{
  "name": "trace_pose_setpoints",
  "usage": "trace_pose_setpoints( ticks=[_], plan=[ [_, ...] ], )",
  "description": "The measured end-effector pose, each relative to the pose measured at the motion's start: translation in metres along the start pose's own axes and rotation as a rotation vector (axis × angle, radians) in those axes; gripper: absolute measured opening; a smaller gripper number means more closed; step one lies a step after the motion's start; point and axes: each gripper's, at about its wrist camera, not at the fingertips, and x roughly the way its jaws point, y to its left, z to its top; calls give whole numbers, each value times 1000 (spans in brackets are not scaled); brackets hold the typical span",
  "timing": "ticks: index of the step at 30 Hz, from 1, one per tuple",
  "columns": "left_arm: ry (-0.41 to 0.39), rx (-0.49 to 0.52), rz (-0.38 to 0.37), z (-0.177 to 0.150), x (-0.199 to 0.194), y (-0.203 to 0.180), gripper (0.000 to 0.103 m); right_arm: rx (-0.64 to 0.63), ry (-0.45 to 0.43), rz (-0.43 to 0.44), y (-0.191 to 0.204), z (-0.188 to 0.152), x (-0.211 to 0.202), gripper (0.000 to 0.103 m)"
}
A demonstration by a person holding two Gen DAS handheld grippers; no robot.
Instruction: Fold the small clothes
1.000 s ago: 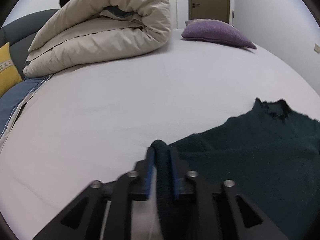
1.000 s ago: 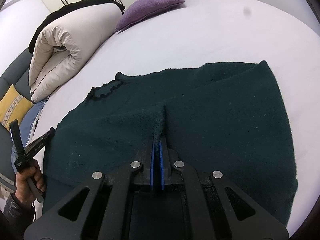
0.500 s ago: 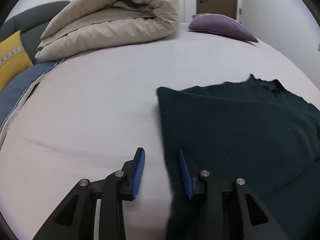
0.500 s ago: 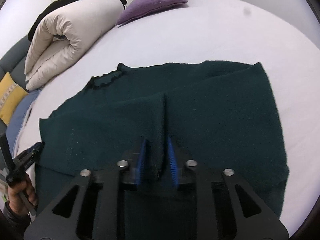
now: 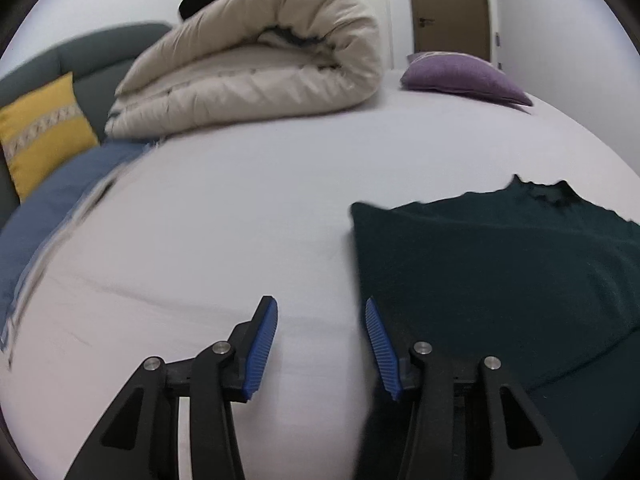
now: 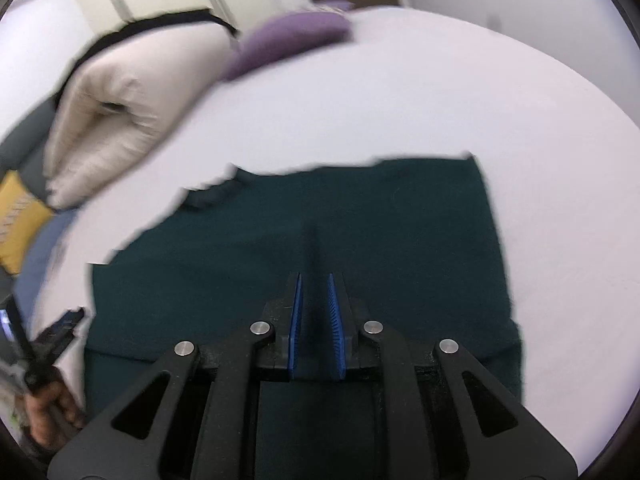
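A dark green sweater (image 5: 500,272) lies folded on the white bed sheet (image 5: 240,200), its collar at the far edge. My left gripper (image 5: 320,302) hovers just left of the sweater's left edge; its jaws are opening and only bare sheet shows between them. In the right wrist view the sweater (image 6: 280,248) fills the middle, with a low pinched ridge running ahead of my right gripper (image 6: 314,278). Its pads stand slightly apart above the cloth and press on nothing. The left gripper and the hand holding it show at the lower left (image 6: 48,340).
A rolled beige duvet (image 5: 248,72) lies at the back of the bed, a purple pillow (image 5: 464,76) to its right. A yellow cushion (image 5: 44,128) and a blue blanket (image 5: 48,216) sit at the left edge. A brown door (image 5: 448,4) stands behind.
My left gripper let go of the sweater's edge, opened wider and drew away to the left. My right gripper released the pinched fold, parted its pads and rose a little.
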Motion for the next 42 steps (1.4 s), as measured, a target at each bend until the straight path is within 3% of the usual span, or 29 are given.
trace_pose_setpoints(
  ticks=[3,5,8,12,14,16,20,26,32,42],
  plan=[
    [77,53,3,-5,18,-11,50,-38,52,0,8,-5,16,19],
    [109,17,-20,-8,25,-4,56,-27,132,-6,0,-13,38,23],
    [105,-41,-41,-6,13,14,57,40,112,44,-19,-20,31,23],
    [101,-82,-94,-19,-20,36,57,106,50,42,-36,-23,-17,26],
    [115,-127,-141,-36,-41,48,62,118,15,61,-44,-29,-50,35],
    [144,-155,-206,-52,-57,54,66,123,-3,75,-48,-40,-78,51],
    [217,-206,-321,-96,-92,64,68,79,-14,116,-47,-74,-136,65],
    [289,-299,-455,-151,-141,71,68,82,33,154,-59,-139,-194,65],
    [345,-336,-543,-176,-166,82,67,146,65,206,-85,-193,-227,65],
    [482,-320,-705,-211,-173,86,65,302,155,315,-152,-230,-244,65]
  ],
)
